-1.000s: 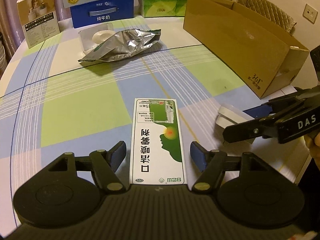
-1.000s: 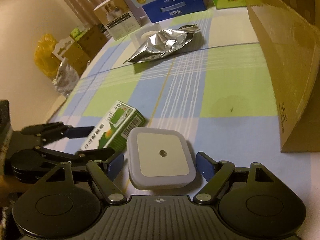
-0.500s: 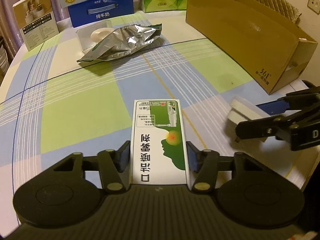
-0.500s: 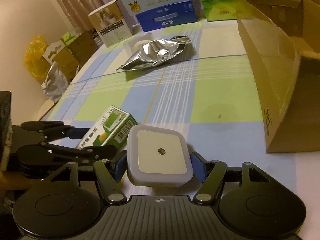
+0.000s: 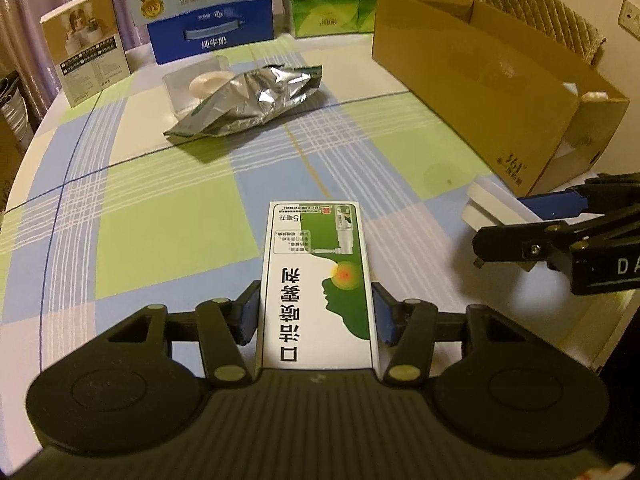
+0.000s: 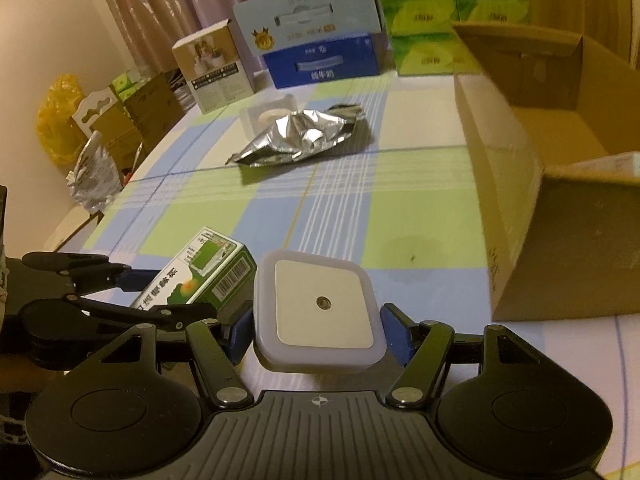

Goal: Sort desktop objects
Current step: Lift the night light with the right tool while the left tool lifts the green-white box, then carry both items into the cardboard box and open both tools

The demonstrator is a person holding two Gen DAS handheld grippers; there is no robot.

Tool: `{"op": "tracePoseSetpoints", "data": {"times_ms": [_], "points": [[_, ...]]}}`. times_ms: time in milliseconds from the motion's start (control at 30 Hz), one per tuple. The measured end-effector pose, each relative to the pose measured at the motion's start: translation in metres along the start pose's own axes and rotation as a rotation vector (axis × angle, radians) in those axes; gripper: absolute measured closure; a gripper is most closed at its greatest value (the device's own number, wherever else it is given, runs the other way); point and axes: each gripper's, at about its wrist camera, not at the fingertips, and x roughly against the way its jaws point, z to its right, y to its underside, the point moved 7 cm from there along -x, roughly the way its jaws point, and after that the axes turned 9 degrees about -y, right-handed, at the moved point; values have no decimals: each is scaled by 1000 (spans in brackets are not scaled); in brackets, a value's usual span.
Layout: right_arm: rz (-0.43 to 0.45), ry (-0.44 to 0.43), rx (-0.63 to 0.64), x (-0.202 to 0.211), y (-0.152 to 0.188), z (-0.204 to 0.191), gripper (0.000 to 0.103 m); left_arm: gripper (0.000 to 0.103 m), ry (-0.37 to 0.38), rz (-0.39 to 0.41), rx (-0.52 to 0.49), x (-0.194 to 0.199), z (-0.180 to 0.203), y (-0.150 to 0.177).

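In the left wrist view my left gripper [image 5: 316,314] is shut on a green and white medicine box [image 5: 316,268], which lies lengthways between the blue pads. To its right my right gripper [image 5: 500,224] is shut on a white square night light [image 5: 486,202], held a little above the table with a shadow under it. The right wrist view shows the night light [image 6: 322,308] clamped between the fingers of my right gripper [image 6: 320,330]. The green box [image 6: 200,280] sits to the left in my left gripper [image 6: 176,296].
An open cardboard box [image 5: 480,80] [image 6: 516,208] stands along the right side of the checked tablecloth [image 5: 168,232]. A crumpled foil bag [image 5: 252,100] lies mid-table against a clear container [image 5: 192,84]. A blue milk carton [image 5: 212,40], green tissue packs [image 5: 328,0] and a small product box [image 5: 86,64] line the far edge.
Both grippers went from open to shut, the left on the green box and the right on the night light. The night light has risen off the table.
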Motion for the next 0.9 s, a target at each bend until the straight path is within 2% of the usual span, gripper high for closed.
{"op": "tracePoseSetpoints", "data": {"times_ms": [233,533,733,900], "points": [[49,30,47,26,-11,-11,39,52,16,40,27,26,6,-11],[144,82,78,70,-33,-14,39,52,54,112,36,58,27,-45],[221,130,61,110,-56,5,39,52,112,166,21,72,58,-81],[270,196,37,139,-75,41,39,52,174,201,2,76,96,-114]]}}
